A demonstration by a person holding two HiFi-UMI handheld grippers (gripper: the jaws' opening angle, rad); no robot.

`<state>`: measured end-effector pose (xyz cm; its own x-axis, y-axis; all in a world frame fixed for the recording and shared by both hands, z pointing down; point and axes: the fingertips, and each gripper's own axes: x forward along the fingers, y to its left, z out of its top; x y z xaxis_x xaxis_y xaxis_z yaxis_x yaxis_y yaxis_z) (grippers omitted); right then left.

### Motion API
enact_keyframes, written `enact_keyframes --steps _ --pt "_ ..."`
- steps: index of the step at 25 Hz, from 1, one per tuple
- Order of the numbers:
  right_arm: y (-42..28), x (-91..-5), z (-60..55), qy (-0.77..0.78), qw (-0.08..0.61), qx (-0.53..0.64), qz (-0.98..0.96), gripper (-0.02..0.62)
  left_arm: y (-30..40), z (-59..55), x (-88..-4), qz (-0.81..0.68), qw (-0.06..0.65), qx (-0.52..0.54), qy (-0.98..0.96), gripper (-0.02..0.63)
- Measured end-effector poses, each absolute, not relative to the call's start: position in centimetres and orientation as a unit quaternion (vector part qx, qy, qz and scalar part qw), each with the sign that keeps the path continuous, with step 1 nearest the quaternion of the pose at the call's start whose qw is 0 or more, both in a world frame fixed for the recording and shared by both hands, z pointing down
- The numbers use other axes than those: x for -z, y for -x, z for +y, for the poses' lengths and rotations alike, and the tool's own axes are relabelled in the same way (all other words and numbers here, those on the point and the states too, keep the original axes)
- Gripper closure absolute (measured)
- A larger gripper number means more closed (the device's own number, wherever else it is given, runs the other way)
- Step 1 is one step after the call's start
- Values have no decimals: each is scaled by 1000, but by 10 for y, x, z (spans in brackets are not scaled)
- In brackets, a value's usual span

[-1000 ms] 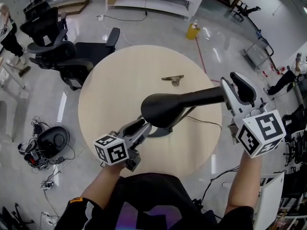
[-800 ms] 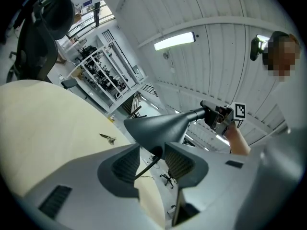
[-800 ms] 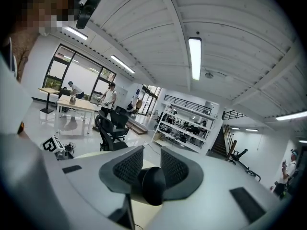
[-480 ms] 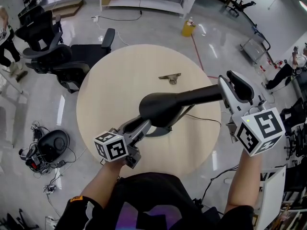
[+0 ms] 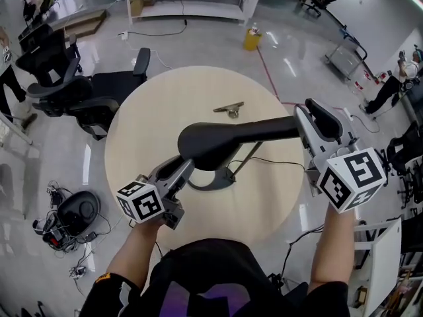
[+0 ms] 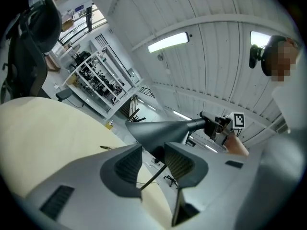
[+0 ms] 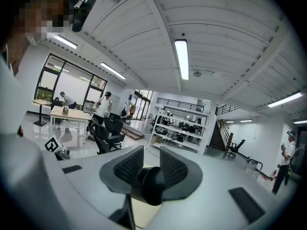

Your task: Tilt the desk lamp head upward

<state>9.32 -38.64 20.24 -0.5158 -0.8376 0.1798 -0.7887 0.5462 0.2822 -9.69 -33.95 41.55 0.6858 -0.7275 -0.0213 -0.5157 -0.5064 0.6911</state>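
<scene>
The lamp head [image 5: 205, 144] hangs level over the middle of the round surface [image 5: 155, 104], its neck running right into the right gripper [image 5: 303, 127], which is clamped on the neck's end. The left gripper [image 5: 180, 170] sits near the base [image 5: 213, 180], jaws apart with the thin arm [image 5: 243, 157] between them. The head looks rigid and light, its joint probably stiff. The neck gives good leverage, and the base may need steadying.
</scene>
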Motion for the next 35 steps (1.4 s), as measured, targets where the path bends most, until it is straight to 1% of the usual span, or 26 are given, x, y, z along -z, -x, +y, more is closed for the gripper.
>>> enact_keyframes --steps 8,16,22,35 --pt "-110 -211 -382 -484 91 53 -869 483 122 -350 -375 -395 280 143 -863 419" --pt "-133 -233 -377 -494 43 22 -868 494 134 -357 -307 -428 186 126 -875 419" --pt "-133 -244 -371 -508 35 30 -860 532 134 -359 -262 -439 134 109 -882 419" --pt "-139 -270 -358 -496 -31 -13 -868 532 103 -355 -190 -437 47 85 -894 419"
